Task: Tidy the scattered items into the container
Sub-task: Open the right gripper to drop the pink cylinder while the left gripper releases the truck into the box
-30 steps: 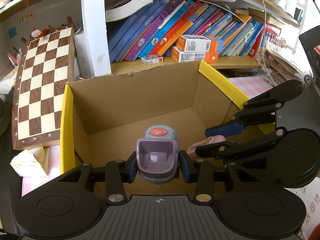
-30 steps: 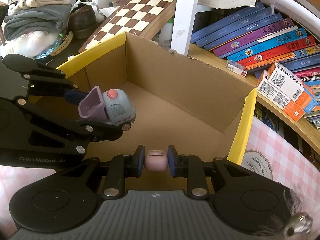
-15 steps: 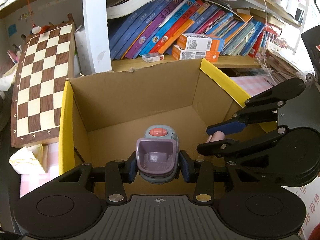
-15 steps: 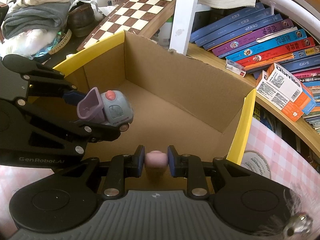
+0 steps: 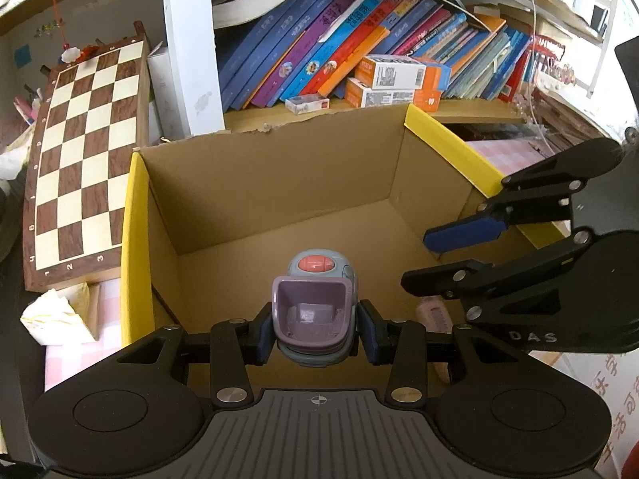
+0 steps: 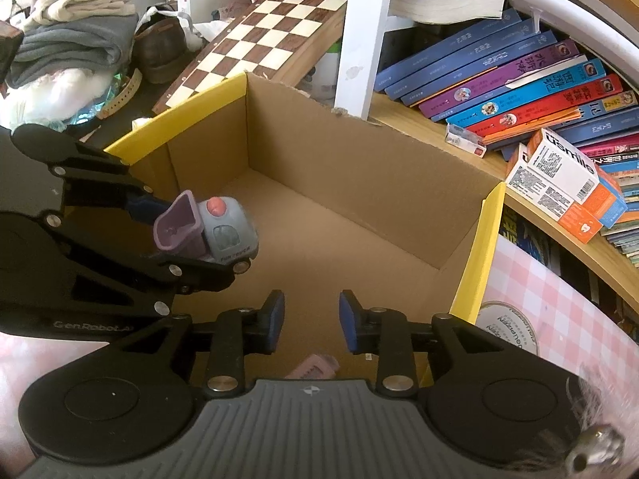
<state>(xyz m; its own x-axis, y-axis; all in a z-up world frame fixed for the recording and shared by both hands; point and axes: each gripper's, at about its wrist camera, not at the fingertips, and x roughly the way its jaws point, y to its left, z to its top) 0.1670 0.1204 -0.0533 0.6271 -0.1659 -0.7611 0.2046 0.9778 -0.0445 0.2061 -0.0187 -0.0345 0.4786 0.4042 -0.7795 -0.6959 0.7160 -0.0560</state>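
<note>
Two grippers are held over the cardboard box (image 5: 275,199). Left gripper (image 5: 315,329): fingers pinched on the toy truck (image 5: 313,311), hung above the box floor, long axis pointing forward. Right gripper (image 6: 311,321): fingers spread, empty. Pink item (image 6: 313,368) lies directly beneath, on the floor; only its edge is seen from the left view.

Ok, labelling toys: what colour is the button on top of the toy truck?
Coral red, on the toy truck; clearest in the left wrist view.

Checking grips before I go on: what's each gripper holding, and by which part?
Left gripper clamps the toy truck by its sides, near the purple bucket. Right gripper is open, holding nothing.
</note>
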